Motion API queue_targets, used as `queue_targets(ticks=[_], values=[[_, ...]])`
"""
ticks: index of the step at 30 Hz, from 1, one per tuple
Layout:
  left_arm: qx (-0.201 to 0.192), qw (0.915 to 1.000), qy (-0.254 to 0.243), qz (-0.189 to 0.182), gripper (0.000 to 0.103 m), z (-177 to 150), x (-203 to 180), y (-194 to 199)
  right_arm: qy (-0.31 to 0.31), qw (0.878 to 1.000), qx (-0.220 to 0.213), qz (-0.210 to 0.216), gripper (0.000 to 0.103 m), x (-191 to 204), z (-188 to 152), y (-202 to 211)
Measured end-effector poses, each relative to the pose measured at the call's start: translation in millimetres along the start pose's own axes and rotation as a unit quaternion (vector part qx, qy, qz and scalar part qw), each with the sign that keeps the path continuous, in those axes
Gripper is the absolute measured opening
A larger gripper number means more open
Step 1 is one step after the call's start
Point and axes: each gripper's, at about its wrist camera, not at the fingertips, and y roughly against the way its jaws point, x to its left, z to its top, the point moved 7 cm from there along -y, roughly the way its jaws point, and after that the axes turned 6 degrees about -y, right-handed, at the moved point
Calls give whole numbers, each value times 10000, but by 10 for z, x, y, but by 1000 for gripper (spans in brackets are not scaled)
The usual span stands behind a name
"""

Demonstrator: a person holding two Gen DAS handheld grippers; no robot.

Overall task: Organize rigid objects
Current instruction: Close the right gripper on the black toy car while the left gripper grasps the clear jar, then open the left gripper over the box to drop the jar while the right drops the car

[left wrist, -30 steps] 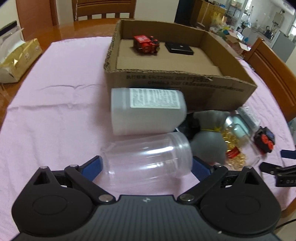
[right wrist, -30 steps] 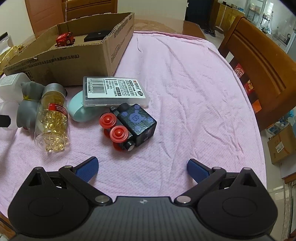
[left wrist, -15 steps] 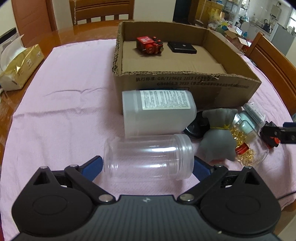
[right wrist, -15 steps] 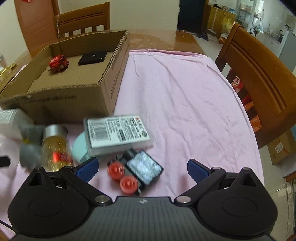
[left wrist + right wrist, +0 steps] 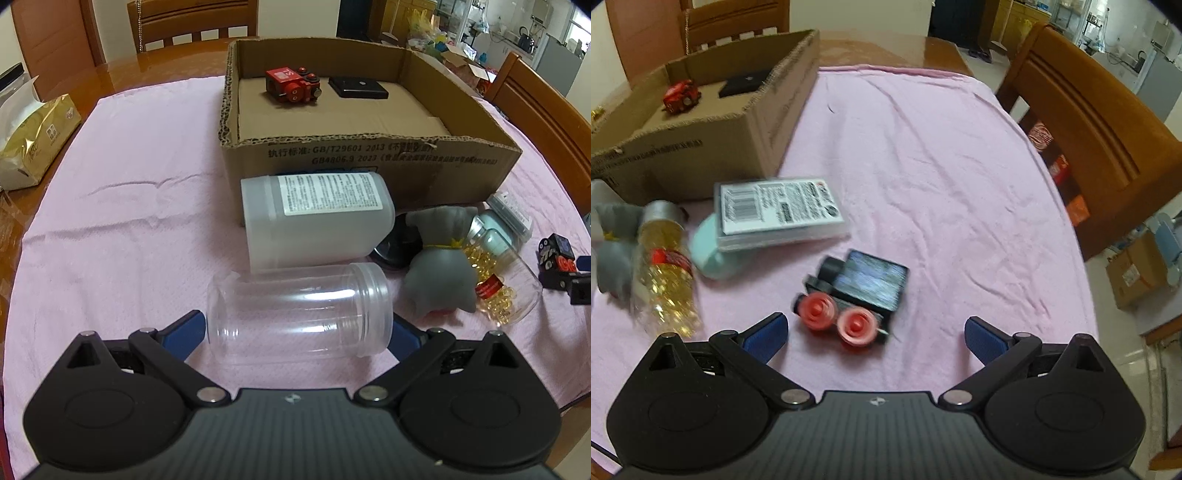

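Left wrist: clear jar (image 5: 299, 314) lies between open claw (image 5: 295, 334) fingers.

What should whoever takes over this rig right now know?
Left gripper: open, fingers on either side of the lying clear jar, not closed.
Right gripper: open, empty, just short of the black toy train.
Done: red toy train and black flat case lie in the cardboard box.
Left: white bottle, capsule bottle, grey pouch, labelled case, all on the cloth.
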Motion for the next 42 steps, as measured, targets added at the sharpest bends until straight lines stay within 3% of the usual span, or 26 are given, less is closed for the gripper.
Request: queue_targets(ticks=[4,12,16,23,29,36,42], values=[[-21,10000,38,24,100,6,-2,5,21,9999,-94,144,87,138,67,-19],[-69,9999,95,51,99,29,9,10,478,9980,-152,390,76,319,116,-33],[-107,9997,147,182,98,57,9,43,432,9983,-140,360,70,272,130,-17],[-108,9995,279,83,90,107,7,58,393,9988,-97,285,59,244,143,-14],[-34,9998,167,-52,90,101,9,95,459,9988,-34,179,58,249,155,-7],[-20,9992,-362,-156,90,181,-23,304,866,9962,17,125,56,233,168,119],[-94,9965,-735,-380,90,331,-69,631,1099,9932,54,389,56,222,233,340]])
